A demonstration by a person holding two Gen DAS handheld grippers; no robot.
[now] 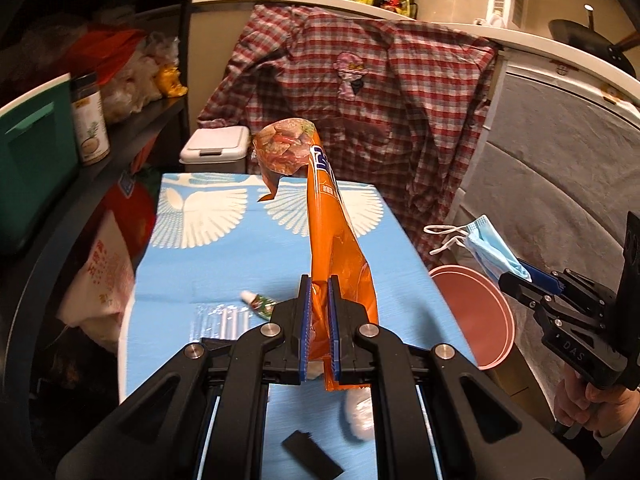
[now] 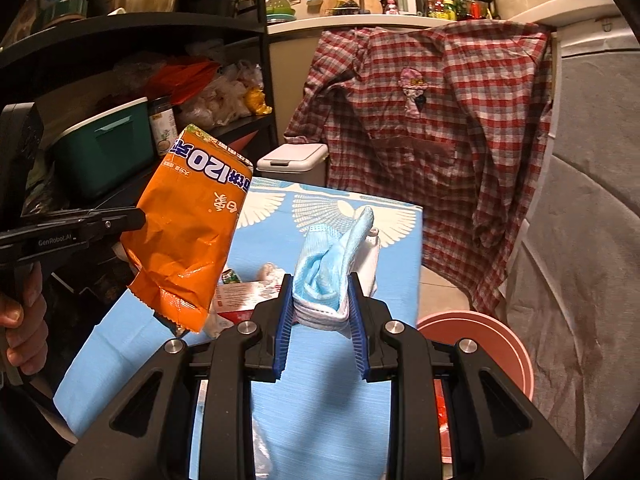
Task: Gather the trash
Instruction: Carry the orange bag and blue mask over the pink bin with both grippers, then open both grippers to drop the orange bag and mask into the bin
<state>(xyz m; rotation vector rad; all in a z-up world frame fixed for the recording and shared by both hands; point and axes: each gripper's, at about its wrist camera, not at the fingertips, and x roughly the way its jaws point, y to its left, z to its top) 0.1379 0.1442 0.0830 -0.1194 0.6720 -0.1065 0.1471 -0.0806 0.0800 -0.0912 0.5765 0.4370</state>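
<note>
My left gripper is shut on an orange snack wrapper and holds it upright above the blue-clothed table. The wrapper also shows in the right wrist view, at the left gripper's tip. My right gripper is shut on a blue face mask. In the left wrist view the right gripper holds the mask above a pink bin at the table's right side. The bin shows in the right wrist view.
On the table lie a small tube, a clear plastic sheet, a white wad, a black card and paper scraps. A white lidded bin stands behind the table. A plaid shirt hangs beyond. Shelves are on the left.
</note>
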